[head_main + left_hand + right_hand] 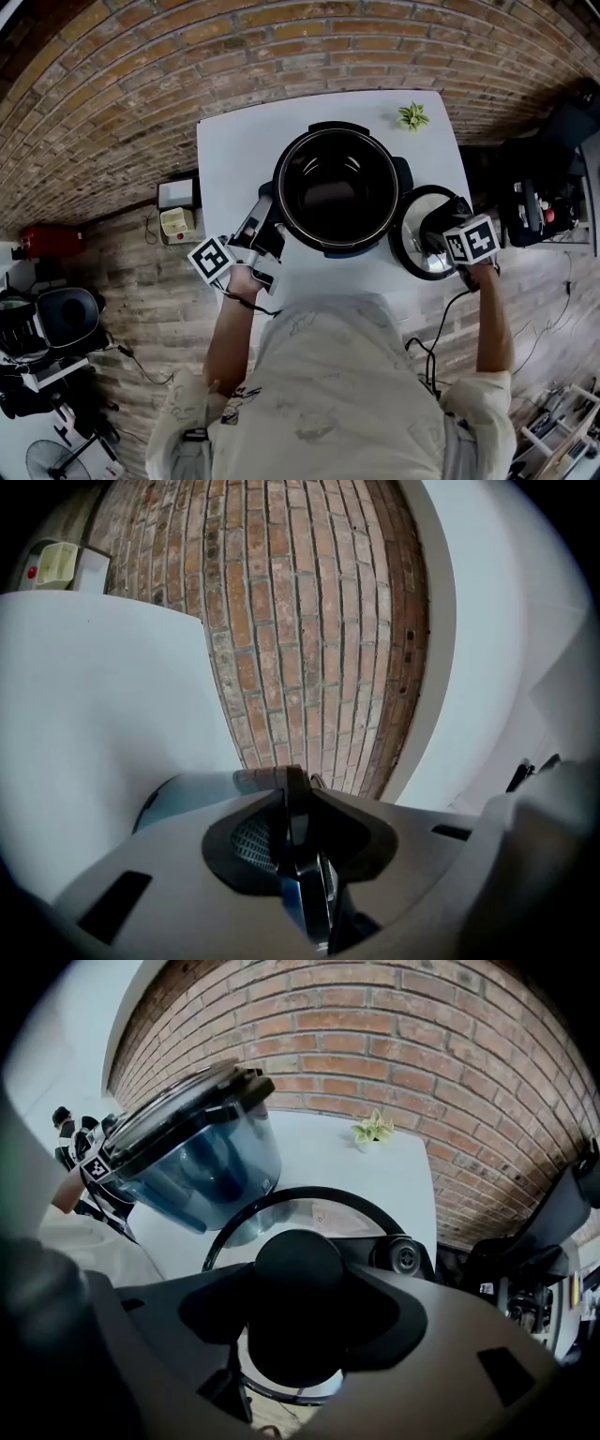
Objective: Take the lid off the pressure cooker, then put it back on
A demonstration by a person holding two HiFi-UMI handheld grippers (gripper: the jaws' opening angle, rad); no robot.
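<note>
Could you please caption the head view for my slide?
Left gripper clamps a side handle of the open pressure cooker; right gripper holds the lid by its knob, alongside.

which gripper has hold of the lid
The right gripper: its jaws are closed on the black knob of the lid, beside the open cooker. The left gripper grips the cooker's side handle instead.

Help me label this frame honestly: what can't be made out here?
Head view: the marker cube hides how the right gripper meets the lid.
Left gripper view: the body of the left gripper covers most of the cooker; only a dark strip of its handle shows.
Right gripper view: the knob covers the lid's middle; its label print is too small.
All views: whether the lid's rim touches the table; seen from above.
</note>
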